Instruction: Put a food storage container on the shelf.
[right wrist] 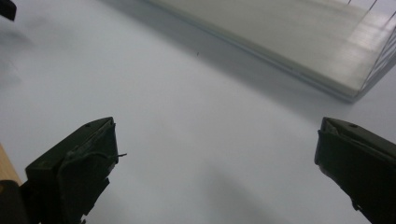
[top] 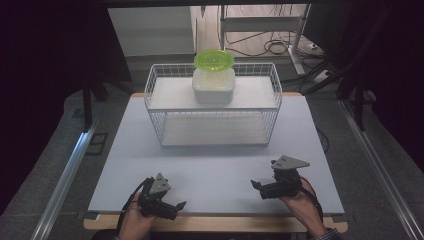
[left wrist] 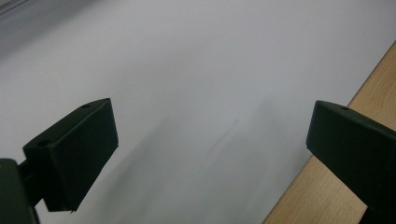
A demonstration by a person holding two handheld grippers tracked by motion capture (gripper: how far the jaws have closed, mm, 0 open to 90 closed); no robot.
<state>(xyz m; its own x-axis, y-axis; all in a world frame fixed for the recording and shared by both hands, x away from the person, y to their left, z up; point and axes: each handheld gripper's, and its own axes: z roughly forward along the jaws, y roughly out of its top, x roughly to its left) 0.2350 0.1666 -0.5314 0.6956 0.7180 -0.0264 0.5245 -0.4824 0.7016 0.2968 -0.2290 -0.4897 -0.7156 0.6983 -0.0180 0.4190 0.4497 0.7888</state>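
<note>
A white wire rack with two shelves stands at the back middle of the white mat. On its upper shelf sits a white tub with a round green lid lying on top. My left gripper is held low at the mat's near left edge, its jaws open and pointing right. My right gripper hovers at the near right, open and pointing left. Nothing lies between the jaws in the left gripper view or the right gripper view. The rack's lower shelf lies ahead of the right gripper.
The wooden table edge runs along the near side under the mat. Metal rails flank the table on both sides. Cables and dark stands lie on the floor behind the rack.
</note>
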